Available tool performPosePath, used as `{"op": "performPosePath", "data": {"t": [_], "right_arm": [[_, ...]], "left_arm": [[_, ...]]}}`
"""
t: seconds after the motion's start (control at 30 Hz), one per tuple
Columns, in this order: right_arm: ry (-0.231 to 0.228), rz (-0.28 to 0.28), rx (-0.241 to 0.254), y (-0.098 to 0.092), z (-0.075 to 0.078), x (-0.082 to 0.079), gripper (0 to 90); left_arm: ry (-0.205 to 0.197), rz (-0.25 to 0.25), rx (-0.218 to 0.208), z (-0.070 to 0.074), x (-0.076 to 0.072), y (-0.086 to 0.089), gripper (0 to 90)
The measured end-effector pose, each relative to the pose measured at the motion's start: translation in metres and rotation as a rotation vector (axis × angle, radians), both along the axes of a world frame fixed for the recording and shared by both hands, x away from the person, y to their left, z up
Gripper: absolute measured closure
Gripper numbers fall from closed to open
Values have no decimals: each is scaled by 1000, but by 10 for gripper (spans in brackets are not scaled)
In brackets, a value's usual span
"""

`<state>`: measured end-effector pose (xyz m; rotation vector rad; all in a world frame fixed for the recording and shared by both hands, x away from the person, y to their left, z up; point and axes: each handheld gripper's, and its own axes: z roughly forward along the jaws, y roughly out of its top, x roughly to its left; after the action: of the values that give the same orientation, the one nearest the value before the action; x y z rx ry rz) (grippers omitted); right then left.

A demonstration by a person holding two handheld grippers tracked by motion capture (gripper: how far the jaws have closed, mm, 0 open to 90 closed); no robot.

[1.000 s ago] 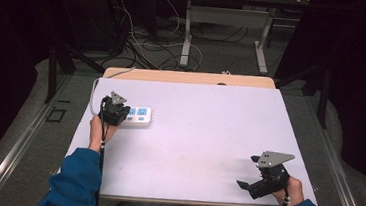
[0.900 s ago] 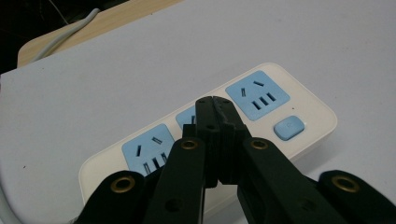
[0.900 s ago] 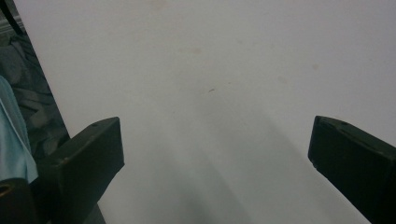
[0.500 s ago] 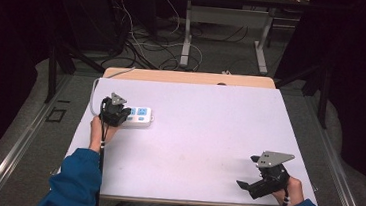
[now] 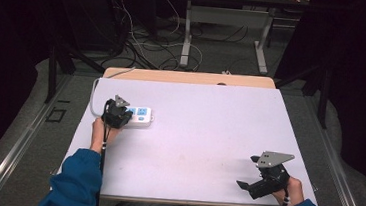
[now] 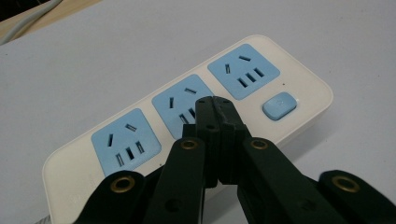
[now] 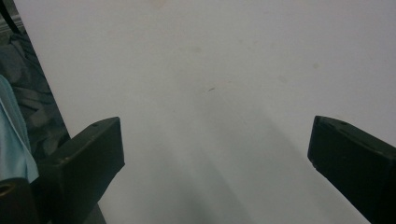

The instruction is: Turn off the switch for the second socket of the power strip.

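Left gripper (image 6: 215,103) has its jaws pressed together, nothing between them, tips over the middle blue socket of a white rectangular power strip with three blue sockets and a blue button (image 6: 233,100). Whether the tips touch it, can't tell. Strip lies flat at the left side of the pale lavender surface (image 5: 209,120), near the far edge, its white cord (image 5: 92,100) running off toward the back-left. Right gripper (image 5: 250,185) sits near the front-right corner, well apart from the strip, jaws spread wide, holding nothing.
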<state>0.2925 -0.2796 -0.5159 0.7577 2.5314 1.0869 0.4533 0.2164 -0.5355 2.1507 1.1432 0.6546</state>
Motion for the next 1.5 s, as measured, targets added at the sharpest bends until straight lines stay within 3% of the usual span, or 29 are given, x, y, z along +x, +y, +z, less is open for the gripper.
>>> {"op": "performPosePath", "data": {"t": [0.57,0.77,0.83,0.93,1.1,1.3,1.5], "right_arm": [[-8,-7,-4,0,0,0,30],[-11,-2,-4,0,0,0,30],[-10,0,-5,0,0,0,31],[-3,-5,-5,0,0,0,31],[3,-5,-2,0,0,-1,31],[-4,-8,-2,0,0,-1,31],[-8,-5,-4,0,0,0,30]], "left_arm": [[1,14,-15,-1,-2,0,900],[10,13,-31,-1,-2,2,900],[32,-5,-42,0,-2,3,900],[24,-4,-16,1,-3,-1,900],[18,1,-9,0,-4,-2,900],[21,8,-7,0,-4,-2,900],[28,9,-30,0,-4,0,900]]}}
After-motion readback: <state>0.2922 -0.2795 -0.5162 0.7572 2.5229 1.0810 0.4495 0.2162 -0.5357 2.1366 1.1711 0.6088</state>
